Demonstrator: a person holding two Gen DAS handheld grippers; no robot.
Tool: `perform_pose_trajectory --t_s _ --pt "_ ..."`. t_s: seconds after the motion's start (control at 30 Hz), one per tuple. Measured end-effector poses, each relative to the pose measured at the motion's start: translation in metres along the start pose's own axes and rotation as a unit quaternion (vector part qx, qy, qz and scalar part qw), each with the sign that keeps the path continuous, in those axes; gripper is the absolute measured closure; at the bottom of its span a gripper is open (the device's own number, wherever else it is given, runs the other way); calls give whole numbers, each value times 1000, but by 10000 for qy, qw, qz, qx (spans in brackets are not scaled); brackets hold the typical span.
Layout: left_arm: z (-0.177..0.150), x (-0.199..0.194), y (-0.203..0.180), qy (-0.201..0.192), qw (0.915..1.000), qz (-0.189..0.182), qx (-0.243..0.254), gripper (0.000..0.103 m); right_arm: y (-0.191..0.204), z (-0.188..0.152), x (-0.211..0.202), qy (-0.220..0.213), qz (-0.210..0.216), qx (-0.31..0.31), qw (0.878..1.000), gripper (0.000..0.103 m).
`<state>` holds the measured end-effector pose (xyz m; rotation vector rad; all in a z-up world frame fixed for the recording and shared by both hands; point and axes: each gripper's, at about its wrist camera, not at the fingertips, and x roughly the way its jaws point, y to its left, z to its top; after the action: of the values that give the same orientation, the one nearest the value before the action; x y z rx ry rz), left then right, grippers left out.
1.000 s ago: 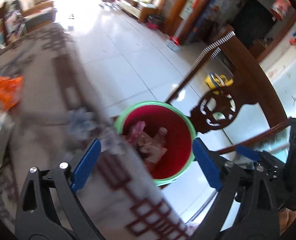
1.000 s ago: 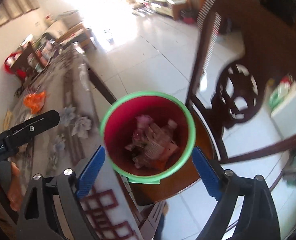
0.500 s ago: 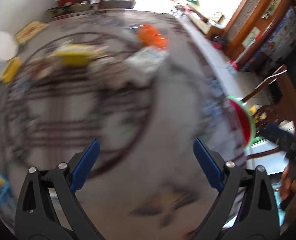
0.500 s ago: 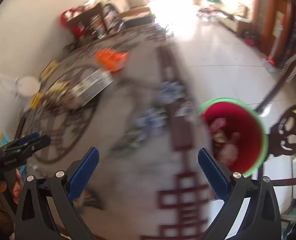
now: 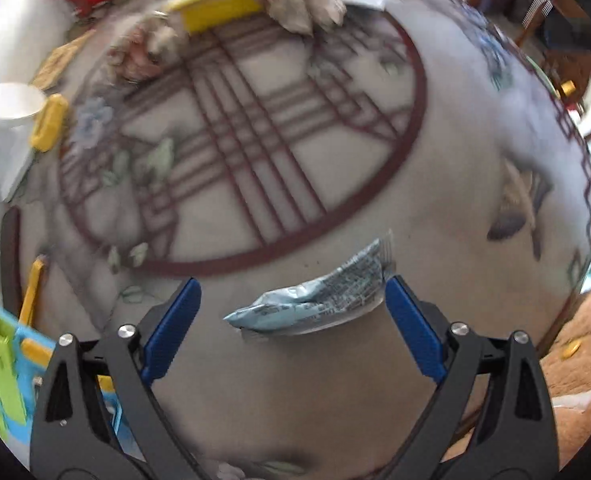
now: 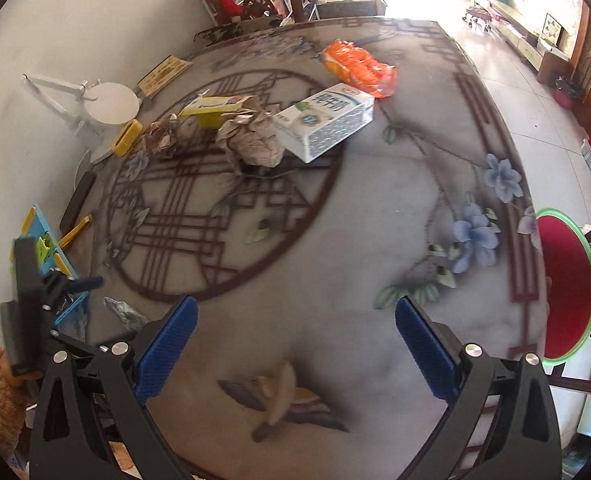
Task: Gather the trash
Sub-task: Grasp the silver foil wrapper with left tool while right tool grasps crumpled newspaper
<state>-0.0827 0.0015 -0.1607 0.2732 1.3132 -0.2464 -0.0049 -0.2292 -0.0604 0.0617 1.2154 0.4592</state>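
The left tongs stand wide apart with nothing gripped; a crumpled silver wrapper lies on the worktop between their blue pads, its printed end just beside the right-hand pad, though contact cannot be told; beyond them sits a yellow box with crumpled paper beside it. The right tongs are likewise spread wide and empty, above bare worktop; far ahead of them lie a white milk carton, a ball of crumpled paper, the yellow box and an orange bag; off to their right, past the worktop's edge, stands the red bin with its green rim; the silver wrapper shows to their left, near the left tongs.
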Motion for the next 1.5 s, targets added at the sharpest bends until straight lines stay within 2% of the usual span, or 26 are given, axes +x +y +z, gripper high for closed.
perform_pose_trajectory --t_s 0.03,0.07,0.1,0.2,0.23,0.27,0.33,0.4,0.47,0.53,0.6,0.7,0.8,0.9,1.0,1.07,1.13,1.37,1.5 --pt "0 3 -1 29 9999 -78 69 17 3 2 1 6 -19 17 10000 7" --pt "1 7 -1 57 9997 -190 132 25 6 4 3 12 -47 32 10000 7" --pt "1 10 -1 71 9995 -258 155 37 9 7 4 12 -77 38 10000 7" --pt "5 14 1 35 9989 -409 206 61 18 19 10 3 -165 16 9999 7" --pt "6 12 4 -16 9986 -498 152 67 22 26 13 -3 -185 -2 9998 7" --pt "9 11 10 -55 9978 -668 -12 77 26 33 16 -10 -201 -34 9998 7" --pt "13 6 22 -226 9956 -812 -408 78 34 47 22 -28 -282 -129 9995 7" --pt "17 -2 34 -431 9900 -1016 -875 80 44 66 32 -62 -362 -283 9989 7" --pt "22 -11 47 -657 9805 -1247 -1371 80 52 83 43 -76 -411 -427 9982 7" --pt "27 -20 63 -892 9652 -1503 -1944 80 64 103 58 -52 -498 -666 9965 7" --pt "30 -26 69 -1023 9539 -1645 -2292 80 75 122 76 14 -628 -936 9936 7" --pt "34 -29 80 -1159 9445 -1722 -2548 80 88 141 102 96 -837 -1280 9882 7" --pt "34 -33 86 -1254 9404 -1757 -2629 80 99 150 128 232 -1089 -1579 9812 7" --pt "32 -26 91 -1151 9399 -1756 -2692 79 102 152 152 454 -1274 -1800 9743 9" --pt "29 -17 99 -1023 9356 -1789 -2865 79 97 149 171 780 -1300 -1871 9706 31" --pt "27 -12 102 -962 9331 -1799 -2961 79 91 147 173 770 -1327 -1800 9716 51" --pt "25 -11 104 -939 9316 -1801 -3015 79 85 147 169 773 -1098 -1636 9773 56" --pt "31 -7 107 -950 9305 -1785 -3053 79 84 127 140 711 -483 -1395 9865 58" --pt "35 -11 104 -957 9312 -1775 -3036 79 88 109 118 609 -300 -1311 9890 58"
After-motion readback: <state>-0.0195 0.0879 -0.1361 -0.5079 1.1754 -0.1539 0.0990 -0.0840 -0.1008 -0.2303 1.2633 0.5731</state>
